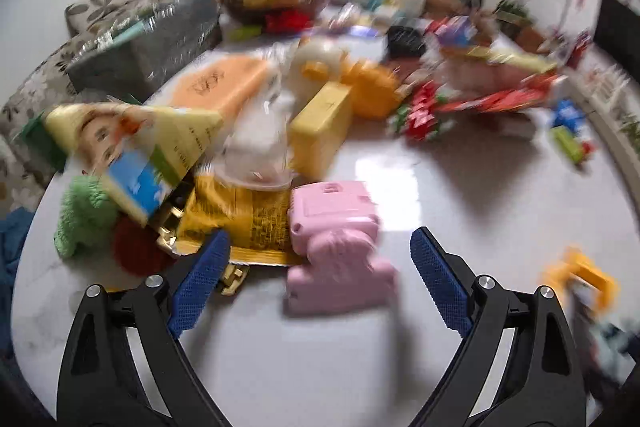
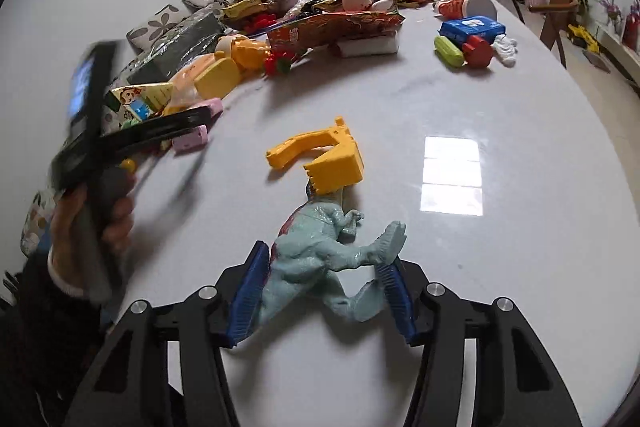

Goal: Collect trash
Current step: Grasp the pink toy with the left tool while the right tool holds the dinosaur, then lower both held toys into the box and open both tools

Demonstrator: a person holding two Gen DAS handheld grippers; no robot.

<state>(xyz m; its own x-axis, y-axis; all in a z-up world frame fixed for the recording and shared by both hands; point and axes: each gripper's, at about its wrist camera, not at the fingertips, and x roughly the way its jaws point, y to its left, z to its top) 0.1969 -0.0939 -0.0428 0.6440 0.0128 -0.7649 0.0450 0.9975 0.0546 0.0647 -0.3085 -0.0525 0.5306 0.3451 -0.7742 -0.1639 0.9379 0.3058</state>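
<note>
In the blurred left wrist view my left gripper (image 1: 320, 263) stands open low over the white table (image 1: 400, 367). A pink plastic toy (image 1: 336, 247) lies between its blue pads, touching neither. A yellow snack wrapper (image 1: 240, 223) and a clear plastic cup (image 1: 260, 147) lie just beyond the left pad. In the right wrist view my right gripper (image 2: 320, 291) has its pads against a pale blue toy dinosaur (image 2: 312, 255) lying on the table. A yellow toy digger arm (image 2: 320, 159) lies at the dinosaur's head. A hand (image 2: 100, 223) holds the left gripper (image 2: 132, 103) at the left.
Wrappers, boxes and toys are heaped along the table's far side, among them a red foil bag (image 2: 336, 23), a blue pack (image 2: 472, 27) and an orange cup (image 2: 468, 5). A green cloth (image 1: 84, 211) lies near the left edge. A sofa (image 1: 40, 87) stands beyond.
</note>
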